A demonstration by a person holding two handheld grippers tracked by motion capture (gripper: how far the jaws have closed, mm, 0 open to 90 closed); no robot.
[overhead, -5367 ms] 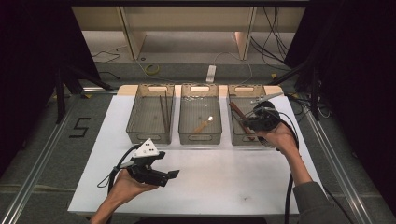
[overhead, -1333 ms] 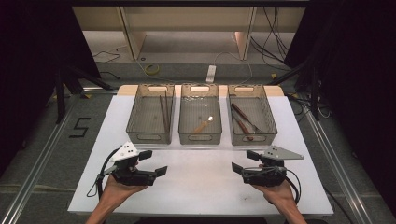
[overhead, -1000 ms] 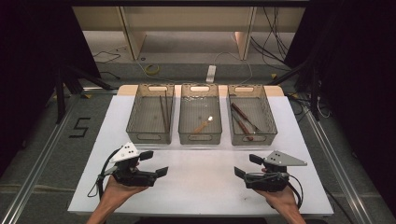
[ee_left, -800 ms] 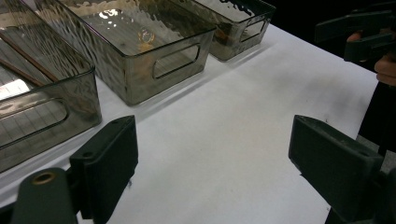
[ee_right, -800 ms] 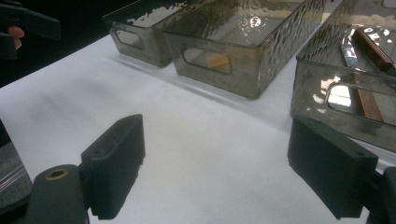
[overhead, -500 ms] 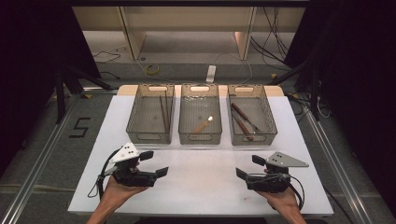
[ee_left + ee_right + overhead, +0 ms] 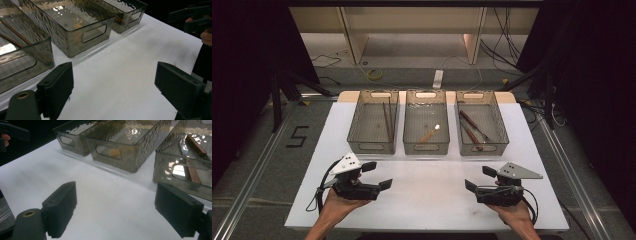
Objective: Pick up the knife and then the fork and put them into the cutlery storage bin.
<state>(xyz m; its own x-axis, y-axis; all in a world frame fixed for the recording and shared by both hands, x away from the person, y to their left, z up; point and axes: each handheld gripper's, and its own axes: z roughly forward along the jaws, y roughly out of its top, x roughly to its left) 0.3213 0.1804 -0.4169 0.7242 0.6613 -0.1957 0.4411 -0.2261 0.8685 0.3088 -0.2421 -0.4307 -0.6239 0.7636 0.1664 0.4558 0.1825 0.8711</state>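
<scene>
Looked finished, by the lie of things: chopsticks (image 7: 387, 120), spoon (image 7: 430, 133) and knives (image 7: 472, 130) sorted into left, middle, right bins (image 7: 426, 148); left gripper (image 7: 373, 176) and right gripper (image 7: 478, 178) near on counter (image 7: 427, 195), jaws wide, empty.
</scene>
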